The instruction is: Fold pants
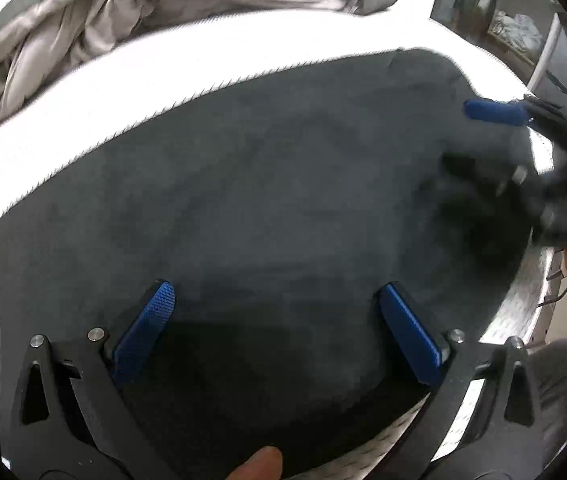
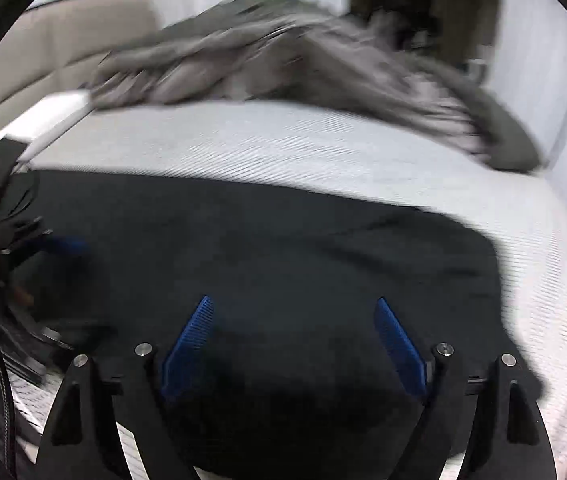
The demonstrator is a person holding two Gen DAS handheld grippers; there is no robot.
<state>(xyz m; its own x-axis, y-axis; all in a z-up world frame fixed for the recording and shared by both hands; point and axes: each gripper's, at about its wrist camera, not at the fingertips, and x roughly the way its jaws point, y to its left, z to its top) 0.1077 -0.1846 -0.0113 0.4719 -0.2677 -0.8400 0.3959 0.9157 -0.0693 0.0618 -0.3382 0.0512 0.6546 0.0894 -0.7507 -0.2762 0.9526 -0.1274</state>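
The dark pants [image 1: 267, 184] lie spread flat on a white bed [image 1: 83, 92]. My left gripper [image 1: 275, 296] hovers over their near part with its blue fingers [image 1: 143, 332] wide apart and nothing between them. In the right wrist view the same dark pants [image 2: 283, 248] fill the middle of the frame. My right gripper [image 2: 293, 308] is open above the cloth and holds nothing. Each gripper shows in the other's view: the right gripper [image 1: 495, 112] as a blue finger at the right edge, the left gripper [image 2: 63, 246] as a blurred one at the left edge.
A crumpled grey duvet [image 2: 291, 52] lies heaped at the far side of the bed [image 2: 283, 148]. A beige headboard [image 2: 67, 36] stands at the far left. A fingertip [image 1: 259, 462] of the person shows at the bottom edge. Furniture [image 1: 515, 28] stands beyond the bed's corner.
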